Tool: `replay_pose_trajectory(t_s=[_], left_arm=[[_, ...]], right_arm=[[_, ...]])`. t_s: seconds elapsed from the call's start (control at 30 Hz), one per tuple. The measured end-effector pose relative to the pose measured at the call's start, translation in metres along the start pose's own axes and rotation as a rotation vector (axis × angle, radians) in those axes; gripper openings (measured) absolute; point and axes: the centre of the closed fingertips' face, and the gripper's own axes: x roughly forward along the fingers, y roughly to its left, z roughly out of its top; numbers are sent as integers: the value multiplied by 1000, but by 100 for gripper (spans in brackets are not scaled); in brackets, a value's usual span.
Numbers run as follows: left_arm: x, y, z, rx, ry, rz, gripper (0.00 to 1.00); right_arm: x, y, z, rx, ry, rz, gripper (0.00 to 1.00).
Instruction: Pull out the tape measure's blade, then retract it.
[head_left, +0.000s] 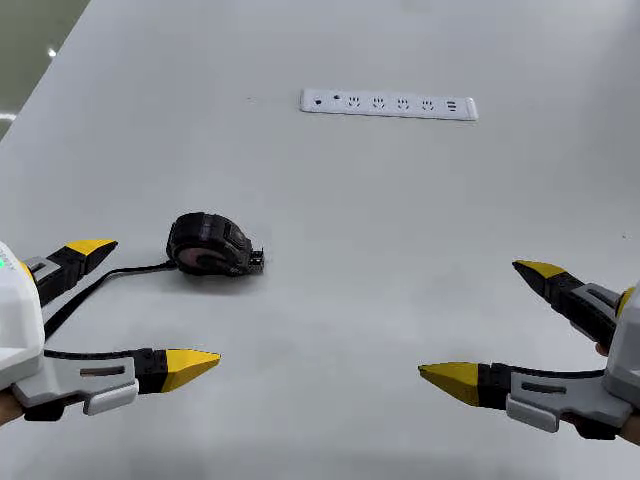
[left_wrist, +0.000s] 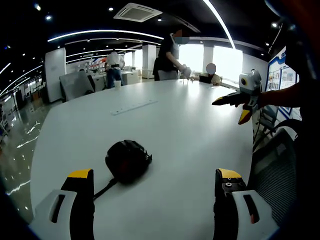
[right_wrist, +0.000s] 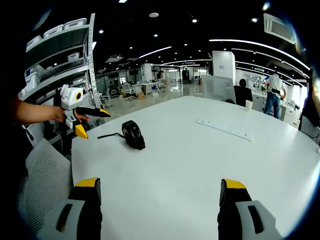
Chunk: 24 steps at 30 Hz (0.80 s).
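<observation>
Both sets of jaws wide open and empty, so pin the tape measure (head_left: 210, 245) with the left gripper (head_left: 152, 301), then pinch its blade tip (head_left: 257, 262) with the right gripper (head_left: 478, 320).

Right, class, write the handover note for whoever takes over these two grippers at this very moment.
Left gripper: open, empty, near the tape measure, whose strap trails toward it.
Right gripper: open, empty, well to the tape measure's right.
The tape measure lies on the table, blade in; power strip beyond.
Done: nothing that shows.
Left: hold the tape measure, pull the blade out, retract it.
</observation>
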Motion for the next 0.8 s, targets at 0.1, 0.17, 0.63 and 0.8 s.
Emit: replay_pose_trajectory(t_s=[0.1,0.17,0.63,0.8], left_arm=[[2,3,0,5,6,-9,99],[4,4,0,11,11,-15,99],[19,17,-4,55,60,-65,98],[23,24,-6,70,79,-79,96]], right_arm=[[3,0,0,-1,8,14,99],[5,0,1,-3,11,22,99],[24,-4,-3,-55,63,94,96],[31,-6,-4,-89,79,120,95]])
